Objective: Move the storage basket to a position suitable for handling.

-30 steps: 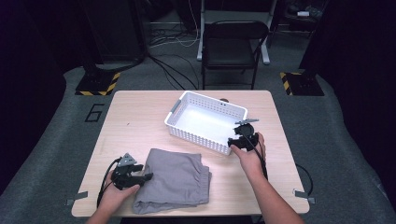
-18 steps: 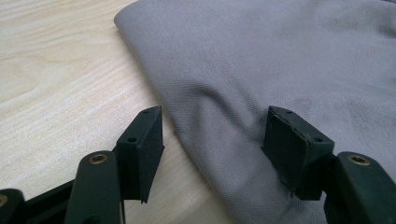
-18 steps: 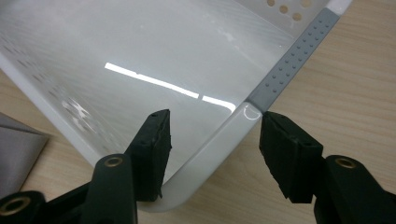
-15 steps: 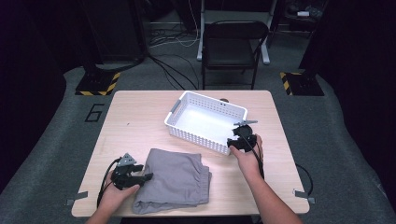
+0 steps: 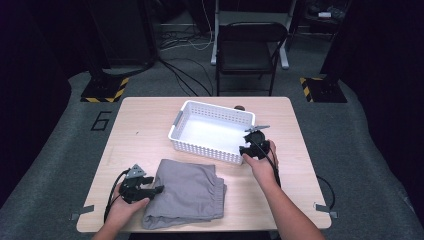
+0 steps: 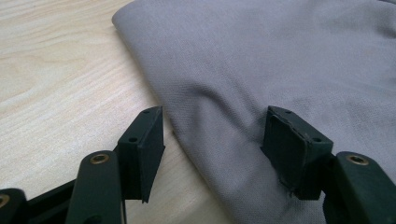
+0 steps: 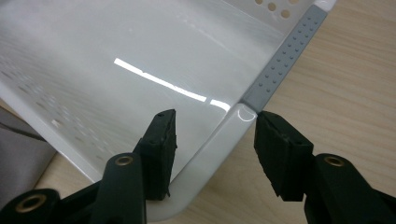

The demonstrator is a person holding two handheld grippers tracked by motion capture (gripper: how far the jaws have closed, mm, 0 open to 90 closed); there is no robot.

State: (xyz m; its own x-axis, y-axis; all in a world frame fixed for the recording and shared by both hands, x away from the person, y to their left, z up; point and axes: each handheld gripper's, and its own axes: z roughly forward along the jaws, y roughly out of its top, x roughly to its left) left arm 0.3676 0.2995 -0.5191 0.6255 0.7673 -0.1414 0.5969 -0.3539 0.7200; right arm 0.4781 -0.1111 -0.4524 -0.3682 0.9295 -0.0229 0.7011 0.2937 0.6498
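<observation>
Nearest to me, my left gripper (image 5: 156,189) rests low at the left edge of the folded grey woven cloth (image 5: 186,192), which lies flat on the front part of the pale wooden table (image 5: 145,125). In the left gripper view its two black jaws stand wide apart: one is over bare wood, the other over the cloth (image 6: 280,70), and the folded edge runs between them. Neither pad presses on the fabric, so nothing is gripped there.

A little farther out and to my right, my right gripper (image 5: 244,150) sits at the near right corner of the white perforated plastic basket (image 5: 200,116). The basket stands at the middle of the table, just beyond the cloth and turned somewhat askew to the table's edges. In the right gripper view the jaws straddle the rounded corner of the basket's rim (image 7: 224,135), one inside the basket and one outside over the wood, beside the grey dotted handle strip (image 7: 285,60) on the rim. These jaws have just been closing, with the rim between them; a gap still shows on each side, so the pads are not yet pressing.

Beyond the table, a dark folding chair (image 5: 248,52) stands on the grey floor.
</observation>
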